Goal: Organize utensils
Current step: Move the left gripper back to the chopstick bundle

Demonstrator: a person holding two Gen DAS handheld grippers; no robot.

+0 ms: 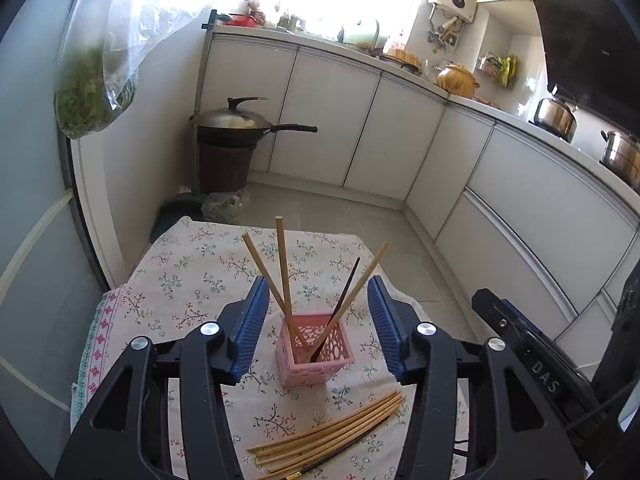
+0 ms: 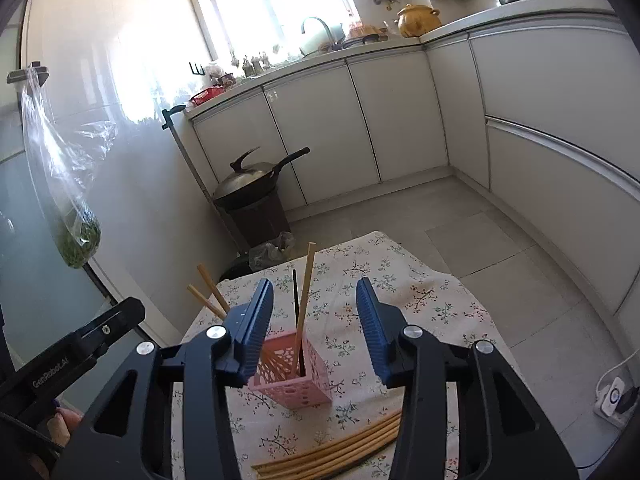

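Pink basket (image 1: pixel 316 354) stands upright on floral-cloth bench (image 1: pixel 188 276), w/ three wooden chopsticks (image 1: pixel 284 268) and one black one (image 1: pixel 344 292) leaning inside. More chopsticks lie in a loose pile (image 1: pixel 332 436) on the cloth just in front of it. Left gripper (image 1: pixel 318 312) and right gripper (image 2: pixel 316 320): fingers apart, nothing between the pads, both hovering near the basket.

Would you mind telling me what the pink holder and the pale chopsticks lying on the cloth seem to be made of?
Pink holder: probably moulded plastic, with a uniform matte pink colour and cut-out lattice walls. Pale chopsticks: apparently bamboo or wood, tan and unvarnished-looking; the grain is too fine to confirm.
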